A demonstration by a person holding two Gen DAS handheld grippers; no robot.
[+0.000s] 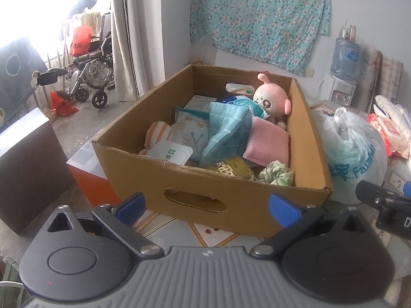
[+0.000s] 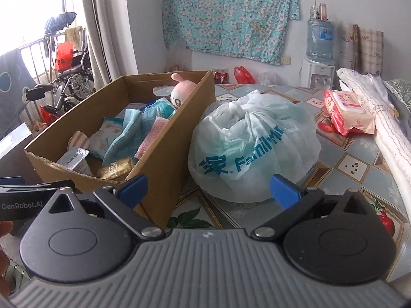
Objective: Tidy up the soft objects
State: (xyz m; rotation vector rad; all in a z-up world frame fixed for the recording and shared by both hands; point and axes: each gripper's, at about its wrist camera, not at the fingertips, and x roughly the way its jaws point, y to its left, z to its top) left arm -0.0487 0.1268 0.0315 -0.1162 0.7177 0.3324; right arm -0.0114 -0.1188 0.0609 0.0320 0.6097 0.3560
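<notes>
Cardboard box [image 1: 257, 205] of soft toys, left claw [image 1: 206, 206] wide open, empty, right claw [image 2: 209, 190] likewise.

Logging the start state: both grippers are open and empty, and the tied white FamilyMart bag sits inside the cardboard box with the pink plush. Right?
Not quite. The white bag sits outside the cardboard box, beside it on the table, as the right wrist view shows. The pink plush is in the box; the left gripper and right gripper are open, empty.

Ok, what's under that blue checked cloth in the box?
The blue checked cloth drapes over a pink towel, a white packet and the plush doll body's edge inside the cardboard box. Anything beneath its middle is hidden.
</notes>
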